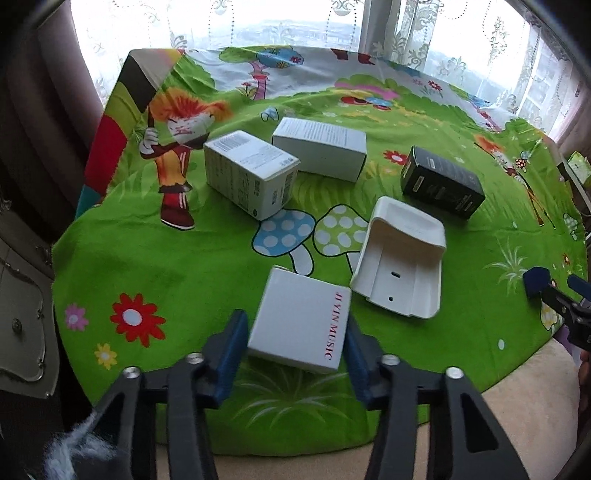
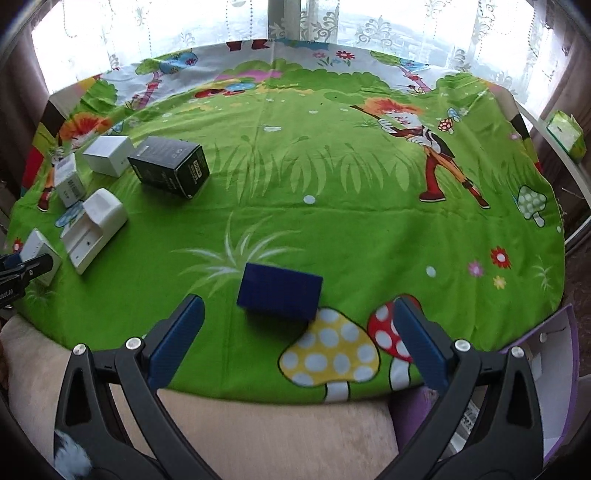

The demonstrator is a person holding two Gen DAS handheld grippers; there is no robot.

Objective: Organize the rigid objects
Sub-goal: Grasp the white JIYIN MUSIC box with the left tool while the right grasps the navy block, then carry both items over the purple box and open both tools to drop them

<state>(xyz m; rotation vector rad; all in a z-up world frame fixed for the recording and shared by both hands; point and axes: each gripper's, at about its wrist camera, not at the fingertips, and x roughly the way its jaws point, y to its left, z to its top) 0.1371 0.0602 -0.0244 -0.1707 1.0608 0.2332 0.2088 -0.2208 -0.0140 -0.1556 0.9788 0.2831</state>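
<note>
Black gripper point(image 2: 295, 325), blue pads point(image 2: 173, 339)

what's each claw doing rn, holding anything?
Left claw: open, straddling the white JIYIN MUSIC box, not clamped.
Right claw: open, empty; blue box just ahead.

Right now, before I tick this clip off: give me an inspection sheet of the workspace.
Surface: table under a green cartoon cloth.
Job's things: white JIYIN MUSIC box, white plastic holder, black box, two white boxes, blue box.
Clutter: green tissue box off to the right of the table.
Grippers: left gripper open, fingers either side of the JIYIN MUSIC box; right gripper open behind the blue box.
Cables: nothing seen.
Surroundings: lace curtains over bright windows.
</note>
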